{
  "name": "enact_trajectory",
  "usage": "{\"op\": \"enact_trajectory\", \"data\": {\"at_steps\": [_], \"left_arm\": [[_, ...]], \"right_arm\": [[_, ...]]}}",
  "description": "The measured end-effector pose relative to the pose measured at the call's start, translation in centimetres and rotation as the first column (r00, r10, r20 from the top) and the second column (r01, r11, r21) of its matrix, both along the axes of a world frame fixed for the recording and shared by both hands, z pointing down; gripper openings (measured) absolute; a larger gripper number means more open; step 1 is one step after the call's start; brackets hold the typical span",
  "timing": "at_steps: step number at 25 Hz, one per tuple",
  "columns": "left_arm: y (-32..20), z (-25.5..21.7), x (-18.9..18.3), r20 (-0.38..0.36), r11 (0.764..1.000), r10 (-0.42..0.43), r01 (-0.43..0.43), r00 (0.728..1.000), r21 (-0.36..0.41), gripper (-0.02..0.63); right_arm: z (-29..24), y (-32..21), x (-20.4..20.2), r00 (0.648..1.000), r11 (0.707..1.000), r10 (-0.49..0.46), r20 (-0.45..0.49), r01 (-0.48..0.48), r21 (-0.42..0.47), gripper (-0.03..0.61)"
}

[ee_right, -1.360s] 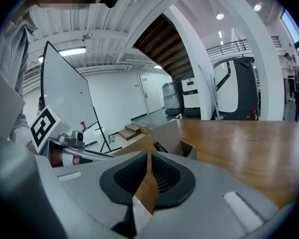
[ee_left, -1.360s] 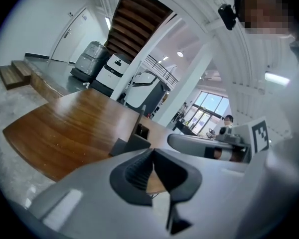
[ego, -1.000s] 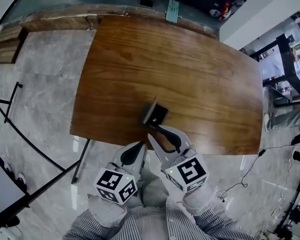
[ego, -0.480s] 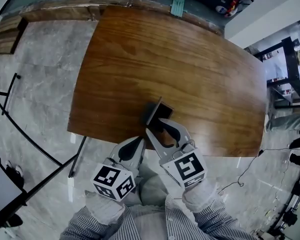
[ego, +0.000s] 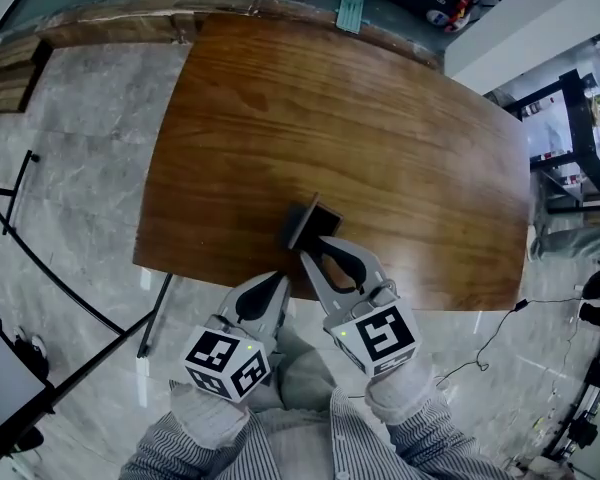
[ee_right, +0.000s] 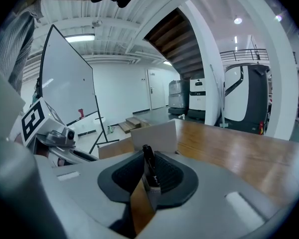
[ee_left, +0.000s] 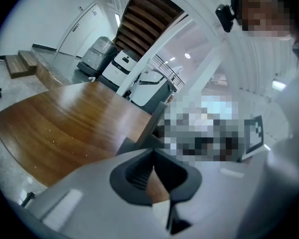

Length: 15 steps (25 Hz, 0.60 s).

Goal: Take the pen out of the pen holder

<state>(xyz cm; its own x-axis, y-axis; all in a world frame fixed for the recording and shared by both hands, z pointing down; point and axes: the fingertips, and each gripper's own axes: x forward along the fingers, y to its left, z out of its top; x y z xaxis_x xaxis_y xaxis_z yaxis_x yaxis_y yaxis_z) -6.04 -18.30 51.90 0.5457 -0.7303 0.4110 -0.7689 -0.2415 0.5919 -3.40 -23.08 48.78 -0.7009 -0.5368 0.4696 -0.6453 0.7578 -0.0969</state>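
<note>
A small dark pen holder (ego: 317,222) stands near the front edge of the brown wooden table (ego: 380,118). My right gripper (ego: 316,249) reaches it from the front. In the right gripper view a black pen (ee_right: 148,164) stands up between the ribbed pads, in front of the holder's pale wall (ee_right: 157,136). The right gripper (ee_right: 148,169) is closing its jaws, and both pads touch the pen. My left gripper (ego: 277,283) hangs shut just off the table's front edge, left of the right one, holding nothing. Its pads (ee_left: 139,176) meet.
Grey marble floor surrounds the table. Black stand legs (ego: 40,258) cross the floor at the left, and a black rack (ego: 580,138) stands at the right. A cable (ego: 500,338) trails on the floor. A whiteboard (ee_right: 65,83) stands behind the holder.
The right gripper's jaws spread wider at the holder half a second ago and have since drawn in around the pen. The left gripper has stayed in place.
</note>
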Motion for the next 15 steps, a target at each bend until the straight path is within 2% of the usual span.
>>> {"op": "enact_trajectory", "data": {"at_steps": [2,8,15], "left_arm": [[0.1,-0.2,0.1,0.0,1.0,0.004,-0.004,1.0,0.006,0.008],[0.8,-0.7,0.1,0.002,1.0,0.009,-0.009,1.0,0.018,0.008],[1.3,-3.5,0.8,0.014,0.997,0.036,-0.037,0.999,0.073,0.008]], "right_arm": [[-0.3,-0.2,0.3,1.0,1.0,0.013,0.01,-0.014,0.01,0.046],[-1.8,0.1,1.0,0.999,0.998,0.041,0.029,-0.042,0.038,0.046],[-5.8,1.0,1.8,0.993,0.994,0.072,0.092,-0.079,0.08,0.046]]}}
